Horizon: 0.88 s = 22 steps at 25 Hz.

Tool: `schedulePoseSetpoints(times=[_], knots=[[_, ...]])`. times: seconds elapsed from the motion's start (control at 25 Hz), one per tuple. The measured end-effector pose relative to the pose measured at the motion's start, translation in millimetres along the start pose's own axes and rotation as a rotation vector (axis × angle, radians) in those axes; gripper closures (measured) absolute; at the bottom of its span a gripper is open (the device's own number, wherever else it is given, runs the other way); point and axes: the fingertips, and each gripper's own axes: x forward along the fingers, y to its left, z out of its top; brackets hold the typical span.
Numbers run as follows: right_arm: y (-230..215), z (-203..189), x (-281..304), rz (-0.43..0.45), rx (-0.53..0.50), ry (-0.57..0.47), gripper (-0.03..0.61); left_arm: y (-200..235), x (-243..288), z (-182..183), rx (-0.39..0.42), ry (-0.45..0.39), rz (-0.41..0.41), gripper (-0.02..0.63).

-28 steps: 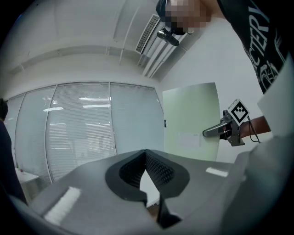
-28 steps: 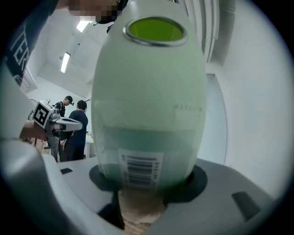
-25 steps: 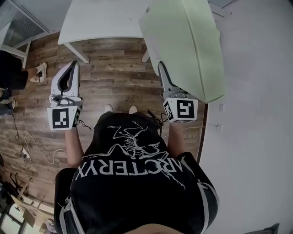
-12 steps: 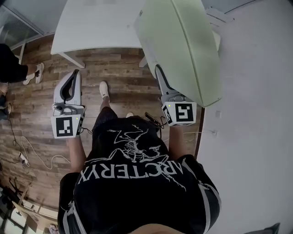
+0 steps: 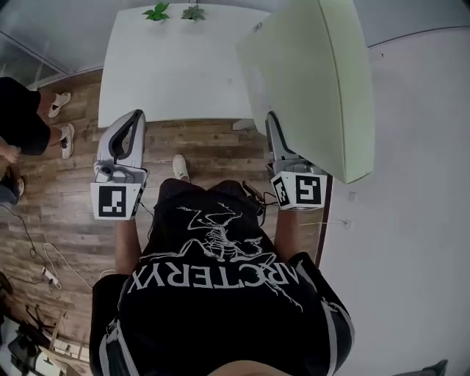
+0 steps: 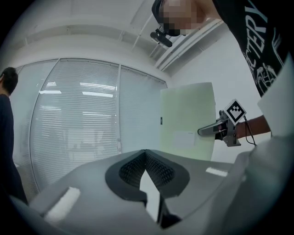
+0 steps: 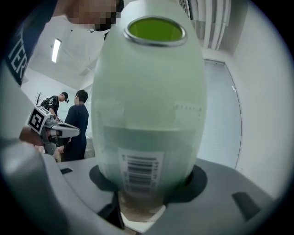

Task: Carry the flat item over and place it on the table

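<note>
Left gripper, frame left: jaws pressed together, nothing between them. White table: upper centre. Pale green flat board, with a barcode label near its held end: long axis runs up-frame, overlapping the table's right edge. Right gripper pinches its lower edge.

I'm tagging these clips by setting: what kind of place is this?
Probably an office or meeting room: a white table with small potted plants, wood-plank flooring, and a glass partition wall fitted with horizontal blinds.
</note>
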Motion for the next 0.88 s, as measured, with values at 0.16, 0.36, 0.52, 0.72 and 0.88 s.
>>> schedulePoseSetpoints(times=[0.16, 0.36, 0.52, 0.72, 0.88], knots=[[-1, 7, 16, -0.020, 0.016, -0.013, 0.318, 17, 14, 9, 0.013, -0.015, -0.010, 0.603], [-4, 17, 44, -0.012, 0.013, -0.039, 0.318, 29, 35, 21, 0.029, -0.050, -0.009, 0.603], [-12, 23, 61, 0.028, 0.021, -0.081, 0.318, 29, 44, 24, 0.052, -0.030, 0.029, 0.603], [-35, 31, 73, 0.058, 0.012, -0.112, 0.318, 22, 68, 40, 0.066, -0.059, 0.053, 0.603], [-52, 33, 72, 0.083, 0.005, -0.119, 0.318, 9, 80, 49, 0.076, -0.069, 0.078, 0.603]])
